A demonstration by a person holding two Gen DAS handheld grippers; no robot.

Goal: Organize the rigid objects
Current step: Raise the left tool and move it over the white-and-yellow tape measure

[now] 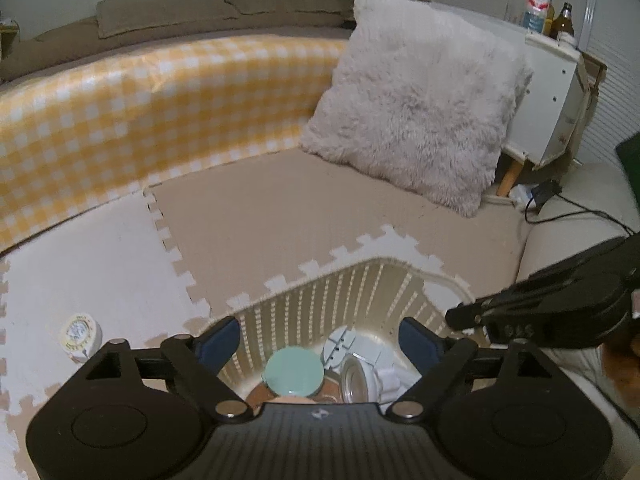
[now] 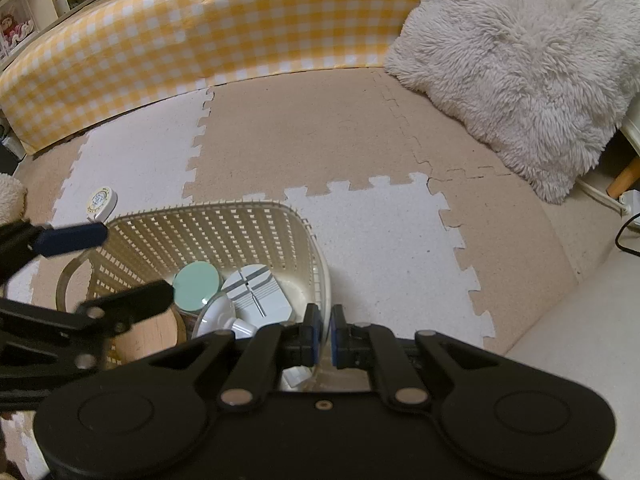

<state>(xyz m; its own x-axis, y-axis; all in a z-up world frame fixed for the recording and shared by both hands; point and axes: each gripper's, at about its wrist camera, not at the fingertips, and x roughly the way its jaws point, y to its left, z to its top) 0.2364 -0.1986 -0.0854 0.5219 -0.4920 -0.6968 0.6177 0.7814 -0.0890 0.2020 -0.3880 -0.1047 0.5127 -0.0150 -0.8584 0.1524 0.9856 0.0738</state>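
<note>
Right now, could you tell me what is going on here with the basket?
A person is sorting small items into a slatted basket on the foam floor mat. The right tongs are shut on the basket's near rim, steadying it. The left tongs hang open above a mint-lidded jar that sits inside with other white pieces. One round tape measure still lies outside on the mat.

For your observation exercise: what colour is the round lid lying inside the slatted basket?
Pale mint green. The round lid in the basket shows best in the right wrist view.
</note>
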